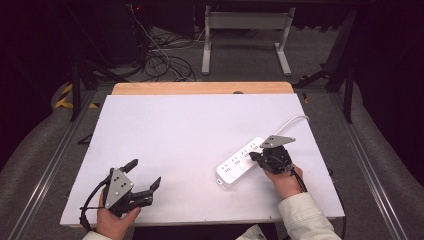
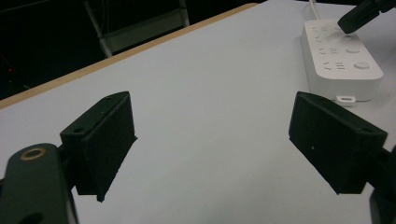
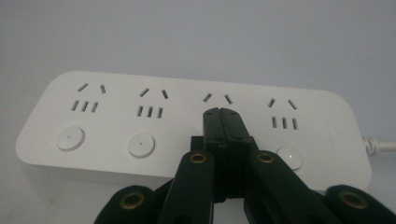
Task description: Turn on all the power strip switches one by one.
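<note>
The right gripper (image 3: 222, 114) is clenched, jaws pressed together with nothing between them, its tip down on the top face of the white power strip (image 1: 240, 162), seemingly over one of its round buttons. The strip lies flat toward the counter's right edge, its cord (image 1: 292, 121) trailing toward the far right corner. It looks rigid, light and smooth, likely to skid under a push; its long sides offer the best hold. The left gripper (image 1: 145, 177) hovers released near the front left corner; nothing stands between.
</note>
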